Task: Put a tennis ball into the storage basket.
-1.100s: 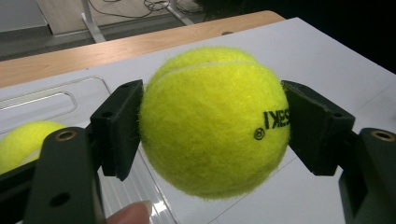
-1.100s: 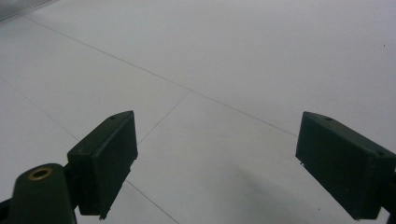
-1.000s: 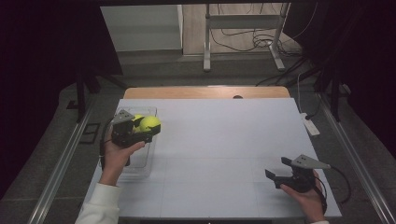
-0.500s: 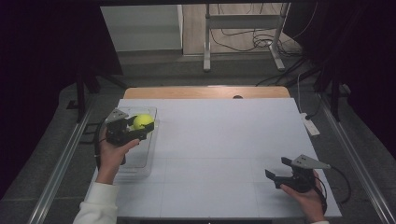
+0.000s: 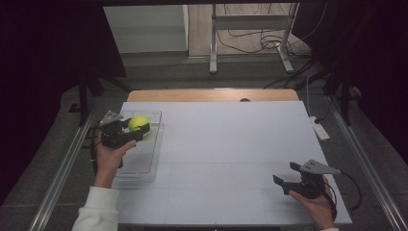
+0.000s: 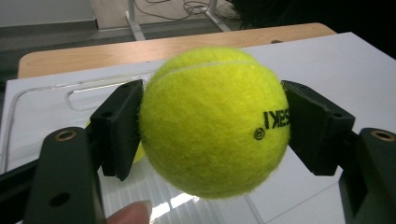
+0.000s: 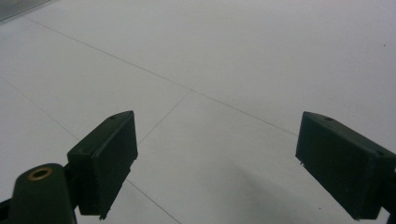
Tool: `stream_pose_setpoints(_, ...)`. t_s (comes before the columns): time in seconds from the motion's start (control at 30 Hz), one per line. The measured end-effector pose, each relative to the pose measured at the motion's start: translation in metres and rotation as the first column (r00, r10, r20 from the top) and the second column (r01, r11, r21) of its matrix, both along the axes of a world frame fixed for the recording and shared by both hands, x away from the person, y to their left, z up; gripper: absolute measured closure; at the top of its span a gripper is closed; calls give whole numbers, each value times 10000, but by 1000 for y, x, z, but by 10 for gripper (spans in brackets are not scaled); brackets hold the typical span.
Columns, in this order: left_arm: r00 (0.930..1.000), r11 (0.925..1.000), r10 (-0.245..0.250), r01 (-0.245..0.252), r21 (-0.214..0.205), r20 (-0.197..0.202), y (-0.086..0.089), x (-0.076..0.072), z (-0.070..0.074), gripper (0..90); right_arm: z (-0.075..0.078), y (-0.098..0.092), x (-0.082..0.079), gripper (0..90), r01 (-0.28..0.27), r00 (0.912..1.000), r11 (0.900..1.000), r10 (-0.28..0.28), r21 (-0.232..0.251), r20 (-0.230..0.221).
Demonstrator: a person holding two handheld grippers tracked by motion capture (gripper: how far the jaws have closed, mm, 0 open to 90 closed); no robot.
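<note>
**Tennis ball held over the clear tray**

Fuzzy yellow-green tennis ball point(image 6: 215, 122) sits clamped between the two black pads of the left gripper point(image 5: 126, 132), above the clear plastic tray point(image 5: 144, 163) at the left edge of the white table point(image 5: 226, 144). Near the table's front right corner, the right gripper point(image 5: 287, 177) has its pads wide apart with nothing between them.

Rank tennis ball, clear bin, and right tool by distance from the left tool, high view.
From the left tool:
1. Tennis ball, clamped between its jaws, at table left.
2. Clear bin, just beneath the ball, along the left edge.
3. Right tool, far across at the near right corner, jaws open over bare table.
</note>
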State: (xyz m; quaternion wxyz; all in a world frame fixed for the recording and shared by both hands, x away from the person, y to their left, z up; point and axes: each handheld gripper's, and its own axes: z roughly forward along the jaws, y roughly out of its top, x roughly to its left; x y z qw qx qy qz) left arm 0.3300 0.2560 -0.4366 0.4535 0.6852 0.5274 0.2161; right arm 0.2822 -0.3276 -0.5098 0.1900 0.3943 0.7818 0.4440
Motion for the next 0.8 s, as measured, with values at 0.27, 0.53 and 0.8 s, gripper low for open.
stream_pose_setpoints(0.27,9994,9994,328,-327,150,-80,8,2,-3,271,0,-1,0,134,23,10000,10000,-23,-21,0)
stream_pose_setpoints(0.53,9972,9972,733,-730,184,-138,20,3,-6,270,0,0,0,134,19,10000,10000,-19,-30,-8)
stream_pose_setpoints(0.8,9953,9955,896,-883,353,-356,25,6,-11,270,0,0,0,134,18,10000,10000,-18,-38,-8)
